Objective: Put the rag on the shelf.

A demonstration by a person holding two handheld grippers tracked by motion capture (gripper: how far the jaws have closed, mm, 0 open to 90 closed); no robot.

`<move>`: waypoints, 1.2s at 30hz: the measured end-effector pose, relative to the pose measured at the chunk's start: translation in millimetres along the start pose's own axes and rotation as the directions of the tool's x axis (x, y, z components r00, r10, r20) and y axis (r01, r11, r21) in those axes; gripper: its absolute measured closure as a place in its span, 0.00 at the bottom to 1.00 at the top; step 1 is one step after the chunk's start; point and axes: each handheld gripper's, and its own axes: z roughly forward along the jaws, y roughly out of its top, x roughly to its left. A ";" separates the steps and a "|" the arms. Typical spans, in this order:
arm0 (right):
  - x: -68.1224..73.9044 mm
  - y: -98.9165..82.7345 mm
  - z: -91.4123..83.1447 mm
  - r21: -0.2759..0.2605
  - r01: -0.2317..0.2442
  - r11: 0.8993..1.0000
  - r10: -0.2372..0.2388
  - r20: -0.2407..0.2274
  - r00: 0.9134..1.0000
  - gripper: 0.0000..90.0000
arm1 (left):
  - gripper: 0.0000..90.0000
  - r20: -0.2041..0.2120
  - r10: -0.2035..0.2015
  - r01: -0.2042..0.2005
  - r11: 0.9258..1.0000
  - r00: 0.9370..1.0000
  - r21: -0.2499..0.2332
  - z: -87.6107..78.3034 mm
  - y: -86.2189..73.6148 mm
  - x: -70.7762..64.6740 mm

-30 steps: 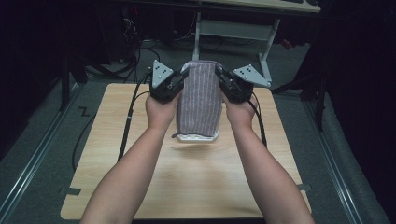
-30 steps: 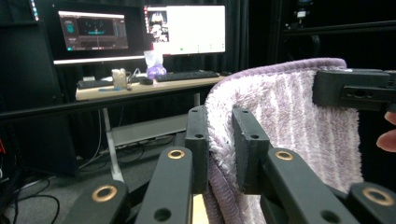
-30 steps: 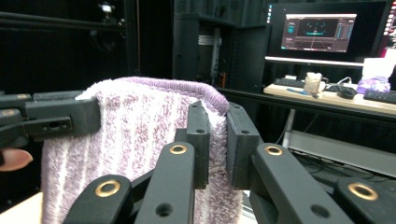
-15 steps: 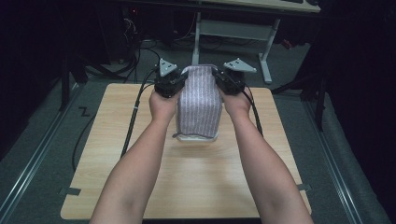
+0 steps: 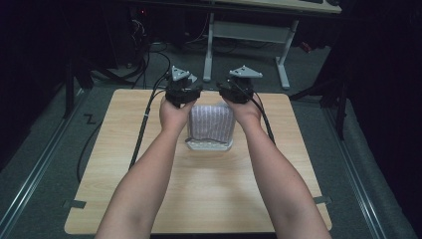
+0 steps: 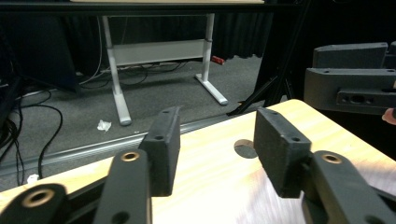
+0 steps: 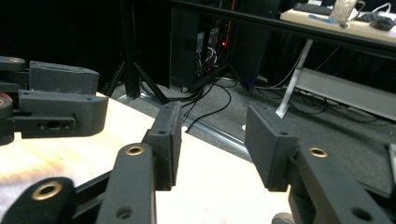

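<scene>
A grey striped cloth (image 5: 211, 125) lies flat on the wooden table (image 5: 209, 199), with a white edge showing at its near end. My left gripper (image 5: 182, 90) hovers at the cloth's far left corner and my right gripper (image 5: 237, 88) at its far right corner. Both sets of jaws have just been opening and hold nothing. In the left gripper view the left gripper (image 6: 219, 154) stands open over bare wood, with the cloth (image 6: 271, 210) blurred at the lower edge. In the right gripper view the right gripper (image 7: 212, 144) is open too, and the cloth (image 7: 18, 189) is at lower left.
The table's far edge is just ahead of both grippers, with grey floor, cables (image 5: 149, 59) and a white-legged desk frame (image 5: 249, 35) beyond. A round disc (image 6: 245, 148) sits in the tabletop near the left jaws. Black cables (image 5: 142, 129) trail over the table's left side.
The cloth hung lifted between the two shut grippers; now it lies on the table. Both grippers have sunk, moved away from the person and opened, letting the cloth go.
</scene>
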 end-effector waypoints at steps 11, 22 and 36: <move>2.6 0.3 -25.9 -0.006 0.031 1.000 -0.031 0.022 0.999 0.60 | 0.54 0.005 -0.008 0.008 0.999 1.000 -0.045 -29.0 -1.0 -6.7; 9.8 -14.6 -55.5 0.004 0.018 1.000 -0.018 0.020 1.000 0.55 | 0.56 0.004 0.068 -0.068 0.997 0.998 -0.037 -58.1 -8.8 -21.7; 17.0 -59.7 -98.9 0.017 0.017 1.000 -0.017 -0.001 1.000 0.47 | 0.54 0.049 0.025 -0.024 1.000 0.998 -0.018 -91.2 -49.0 -29.9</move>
